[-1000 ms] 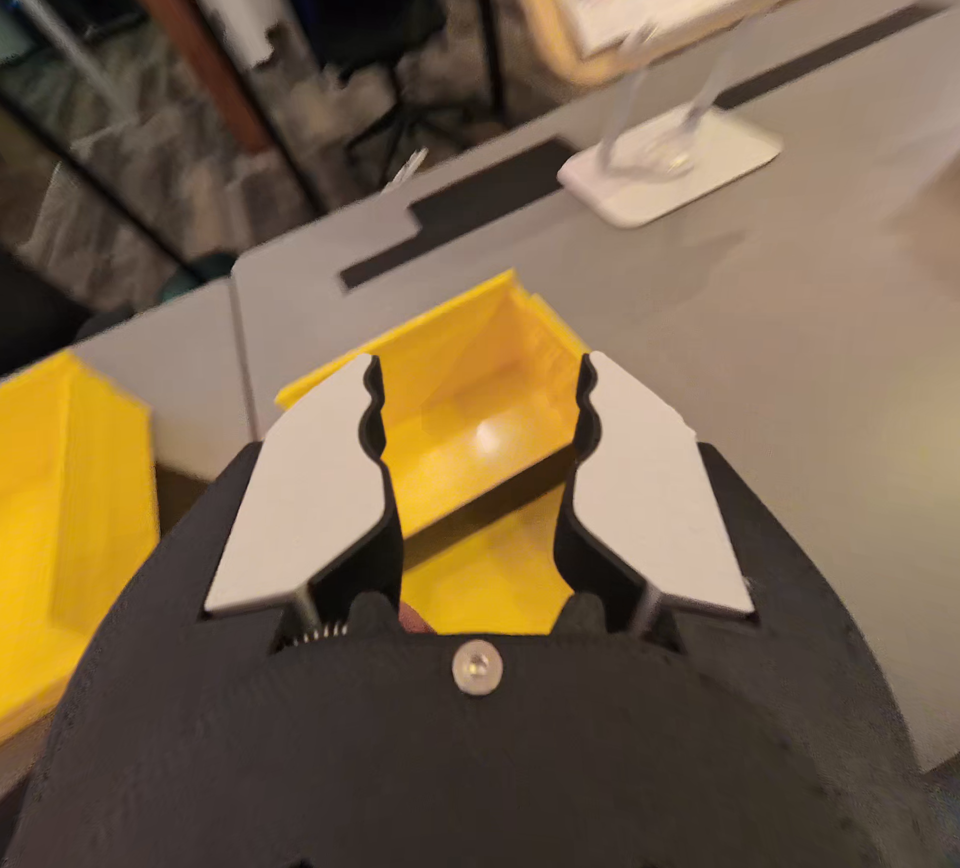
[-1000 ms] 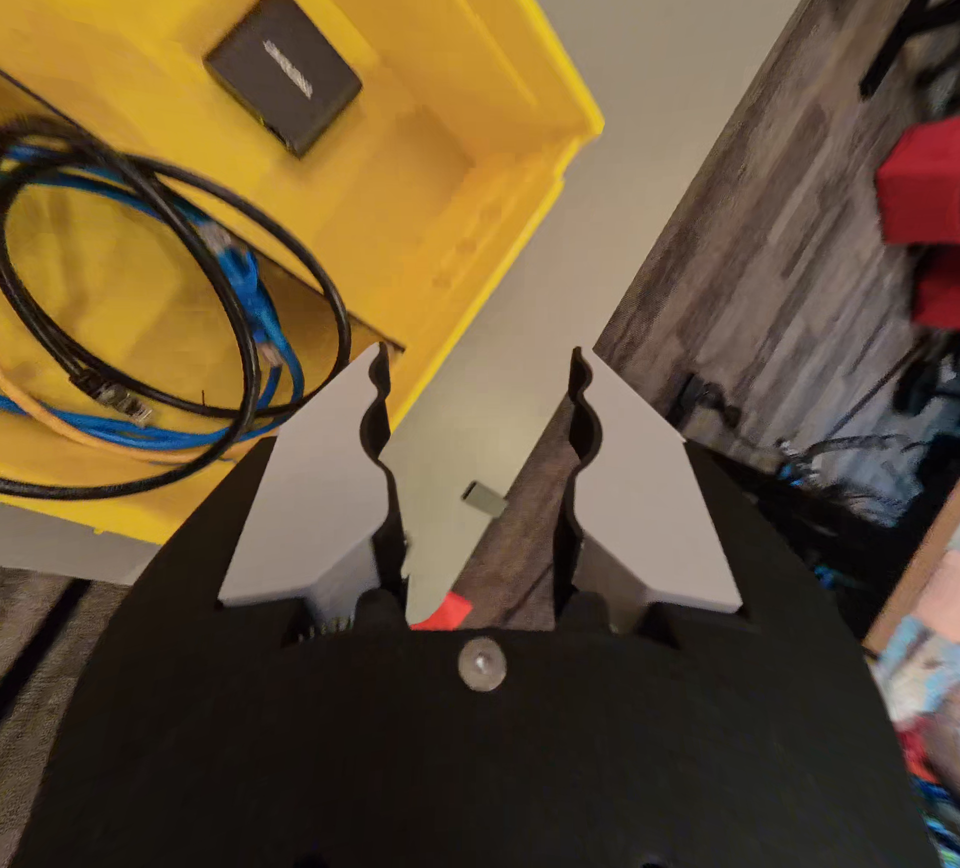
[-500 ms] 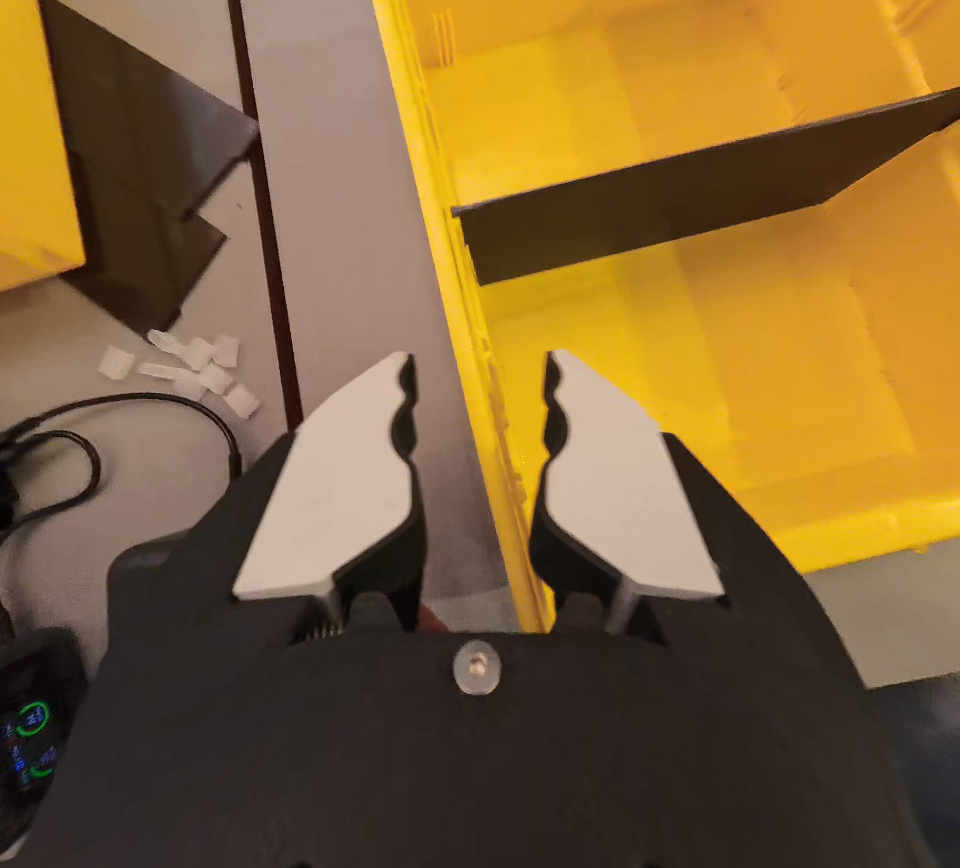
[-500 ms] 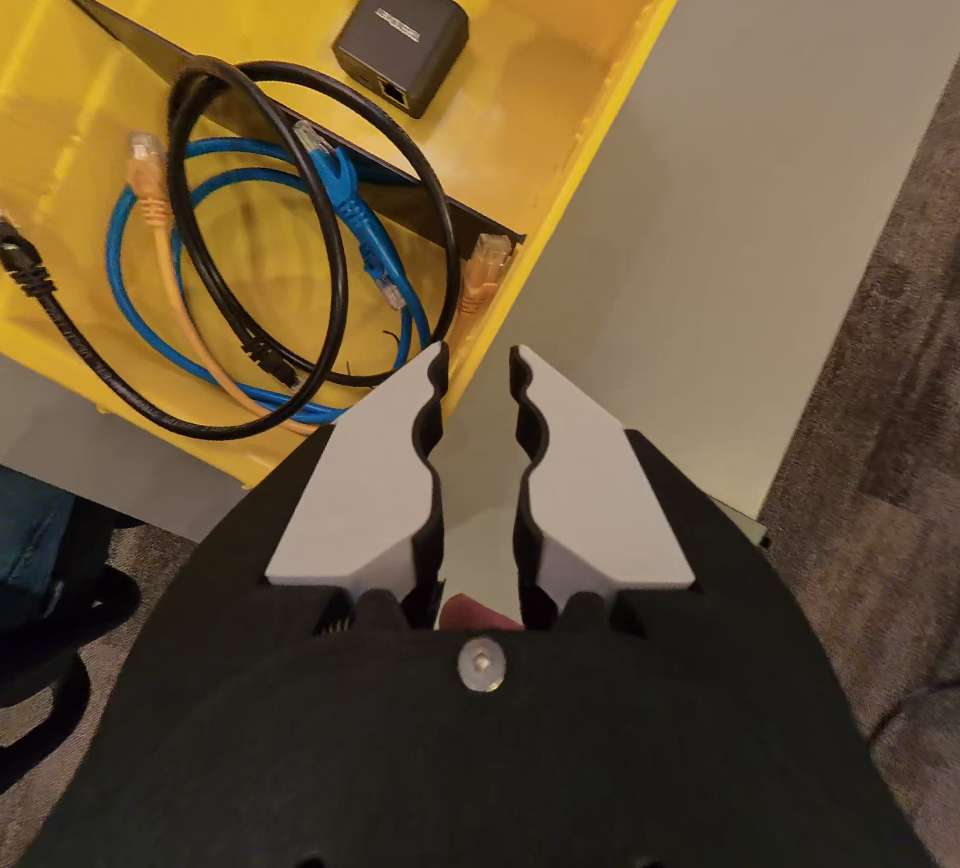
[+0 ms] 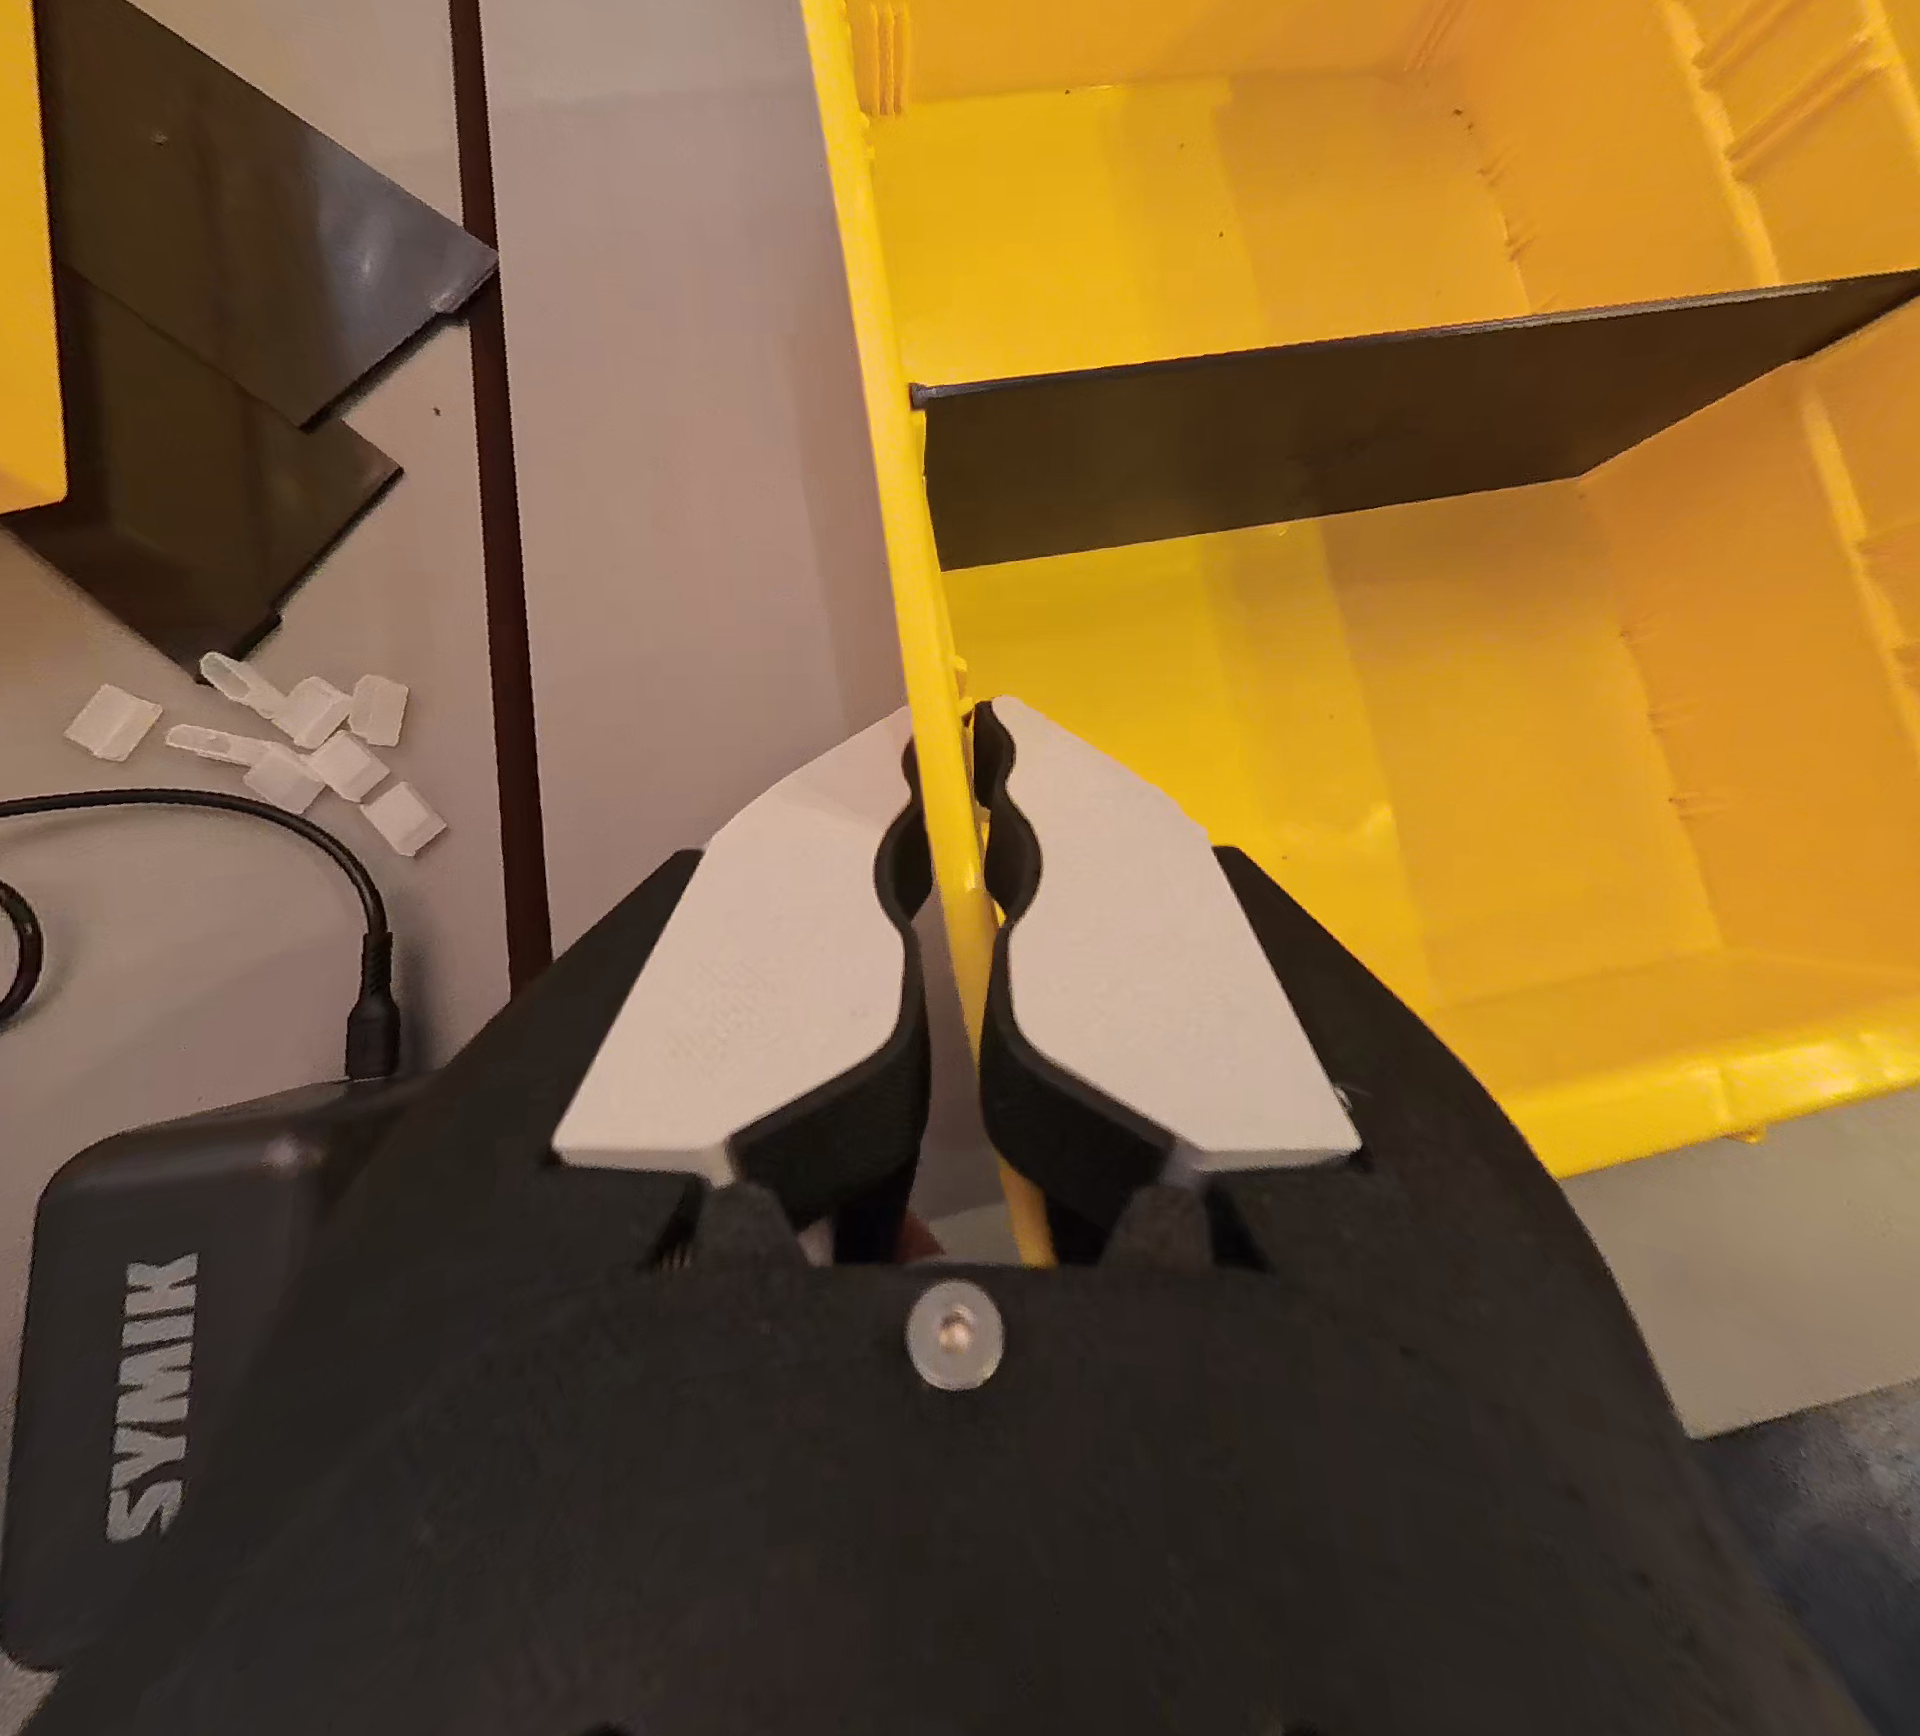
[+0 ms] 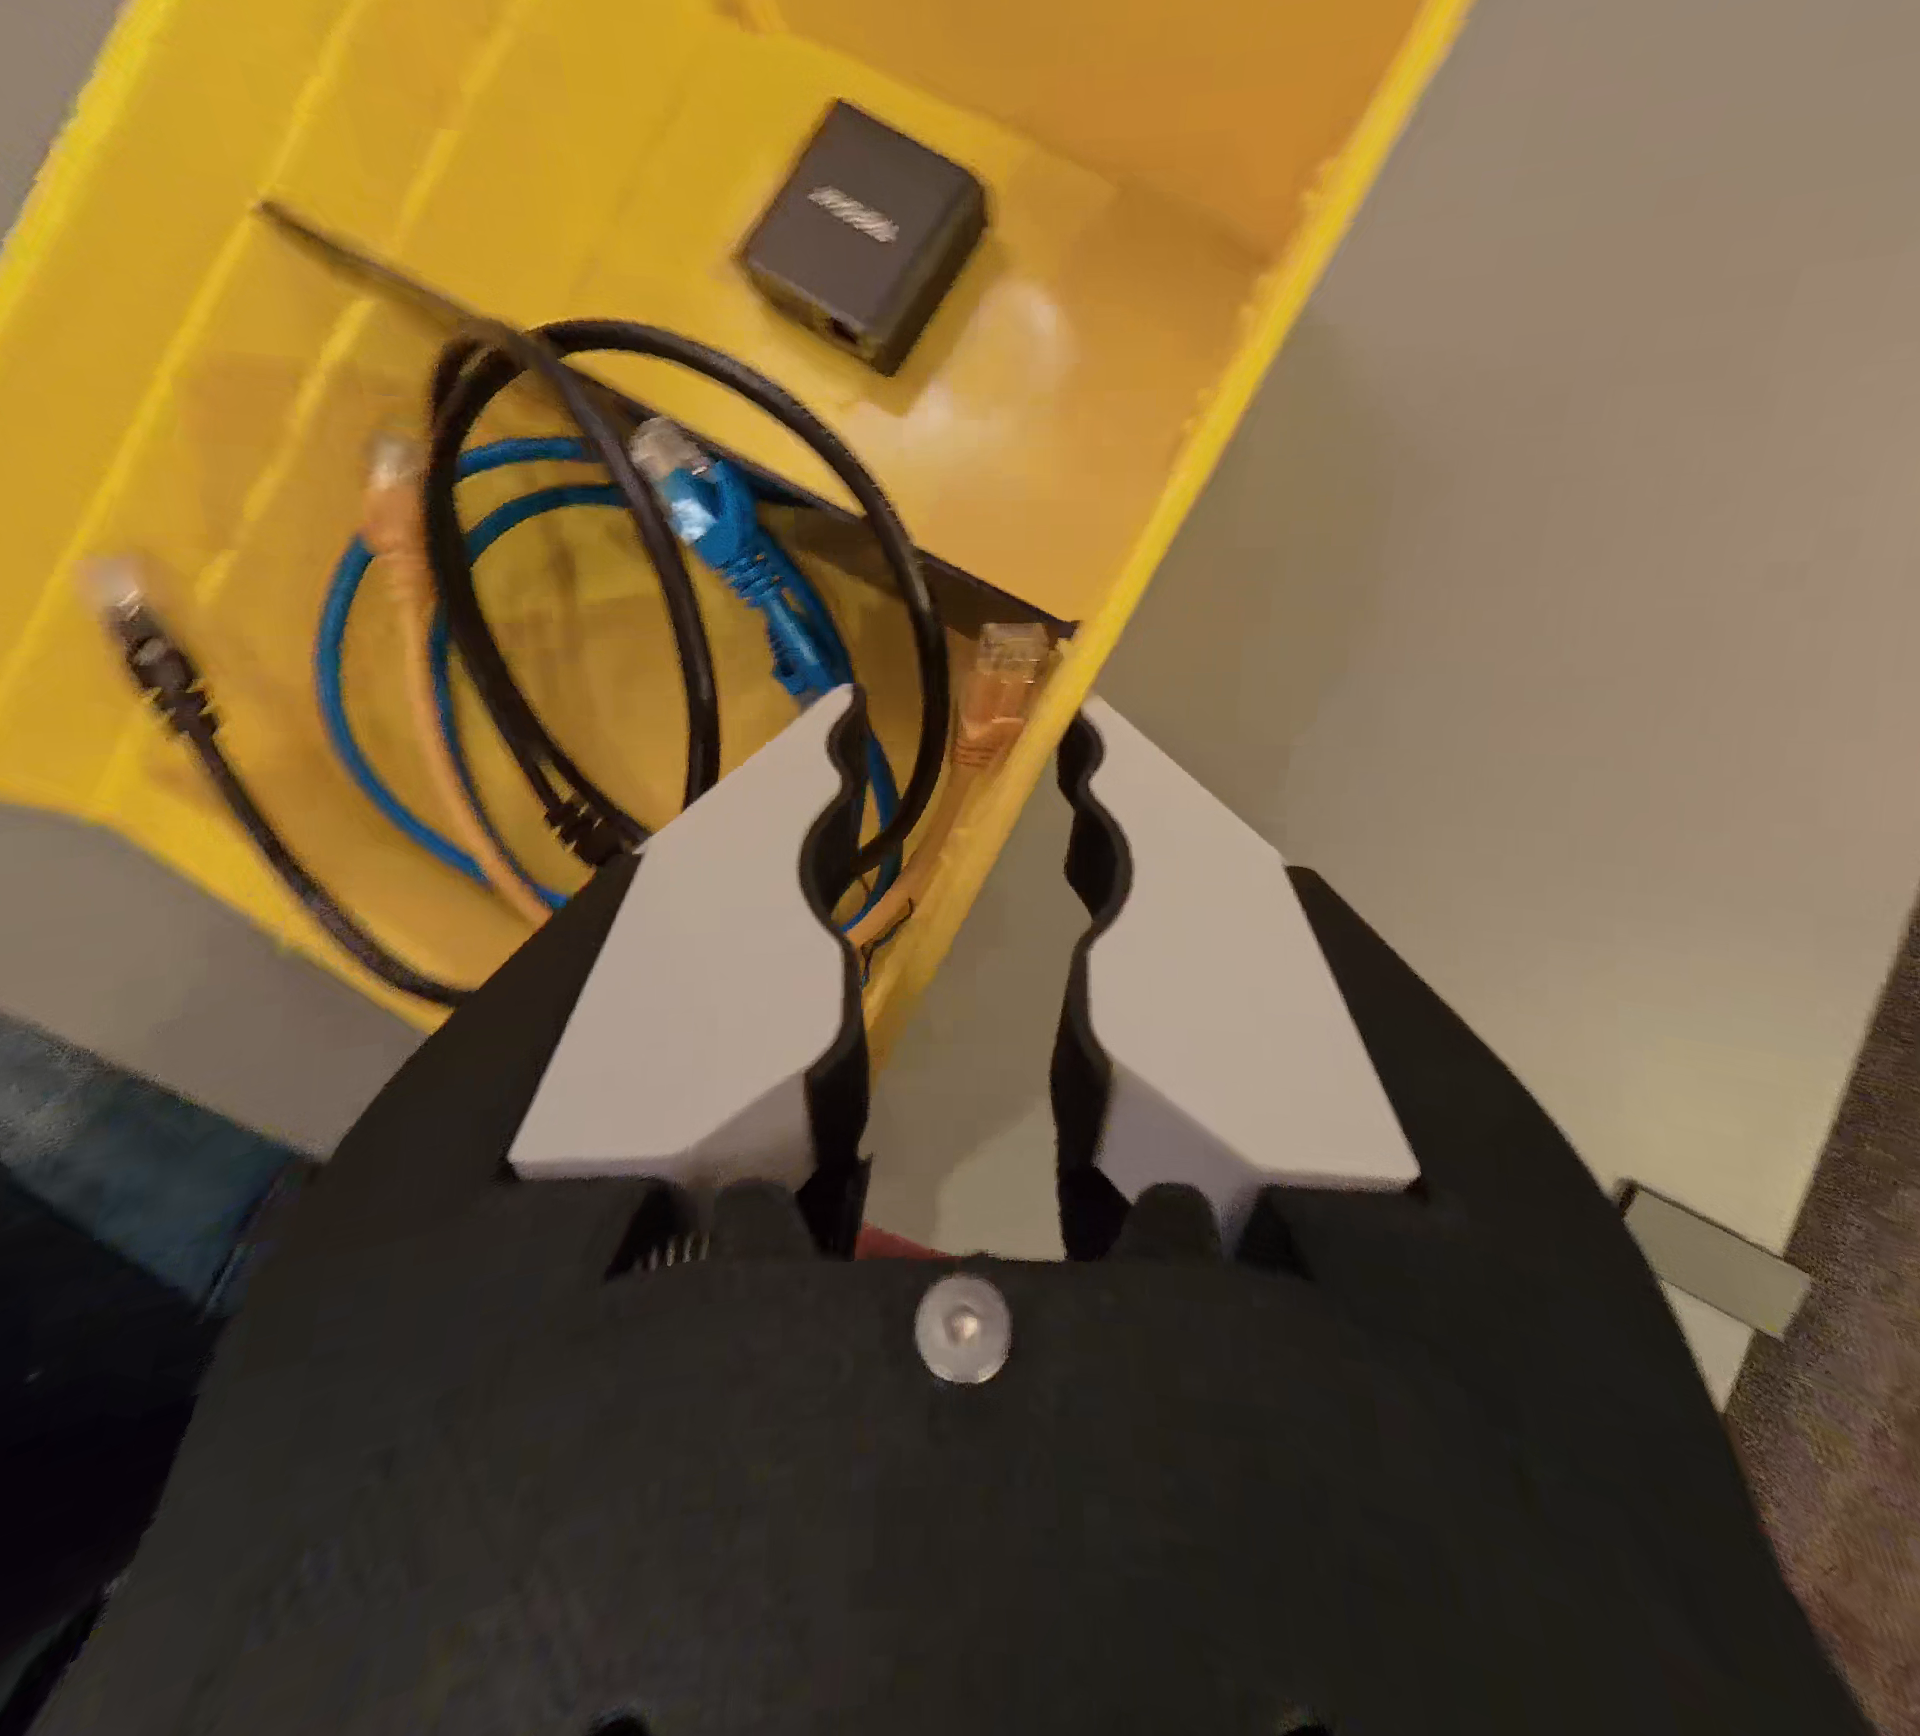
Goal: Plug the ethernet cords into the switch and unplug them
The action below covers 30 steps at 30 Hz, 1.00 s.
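Left tongs [image 5: 948,730] are pinched nearly together, their wavy black inner faces clamped either side of a thin yellow wall, pointing steeply down at the bench. Right tongs [image 6: 961,725] are parted with a clear gap between the tips, gripping nothing, also angled downward, one tip over the same yellow rim.

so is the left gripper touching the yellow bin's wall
Touching. The left wrist view shows the left gripper shut on the bin wall: the thin yellow wall runs between the two fingers with no gap on either side.
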### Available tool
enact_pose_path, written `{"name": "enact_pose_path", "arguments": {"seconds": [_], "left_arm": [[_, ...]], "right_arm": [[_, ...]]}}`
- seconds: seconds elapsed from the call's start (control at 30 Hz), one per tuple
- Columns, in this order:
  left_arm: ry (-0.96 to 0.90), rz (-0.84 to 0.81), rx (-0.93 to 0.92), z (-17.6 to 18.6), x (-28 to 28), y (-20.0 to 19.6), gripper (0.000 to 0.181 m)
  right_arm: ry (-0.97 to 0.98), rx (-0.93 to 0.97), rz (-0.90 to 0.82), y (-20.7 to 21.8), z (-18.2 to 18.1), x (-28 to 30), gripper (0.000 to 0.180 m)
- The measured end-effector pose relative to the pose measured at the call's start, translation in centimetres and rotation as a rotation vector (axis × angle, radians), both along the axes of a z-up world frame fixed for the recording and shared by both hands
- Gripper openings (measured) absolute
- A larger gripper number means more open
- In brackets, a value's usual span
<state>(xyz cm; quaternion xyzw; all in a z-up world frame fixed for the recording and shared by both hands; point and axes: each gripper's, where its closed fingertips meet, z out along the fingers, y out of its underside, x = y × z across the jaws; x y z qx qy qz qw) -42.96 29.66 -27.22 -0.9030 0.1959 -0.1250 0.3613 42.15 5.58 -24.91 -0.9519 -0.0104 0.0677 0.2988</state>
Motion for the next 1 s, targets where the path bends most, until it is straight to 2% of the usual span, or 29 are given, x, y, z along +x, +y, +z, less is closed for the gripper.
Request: {"name": "enact_pose_path", "arguments": {"seconds": [0.07,0.37,0.53,0.77,1.0], "left_arm": [[-0.005,0.004,0.011,0.2,0.1,0.1,0.005],[-0.095,0.003,0.081,3.0,1.1,-0.1,0.005],[-0.192,0.017,0.140,6.2,1.2,-0.5,0.005],[-0.252,0.042,0.269,11.9,0.6,-1.4,0.005],[-0.303,0.061,0.318,14.7,-0.2,-2.0,0.006]], "right_arm": [[-0.040,-0.013,-0.016,0.8,-0.6,-0.1,0.021],[0.034,0.080,0.019,5.5,-1.4,-8.0,0.021],[0.094,0.145,0.079,8.7,-1.3,-15.0,0.038],[0.163,0.223,0.179,13.3,-1.6,-28.0,0.066],[0.281,0.242,0.267,16.6,-1.6,-40.9,0.084]]}}
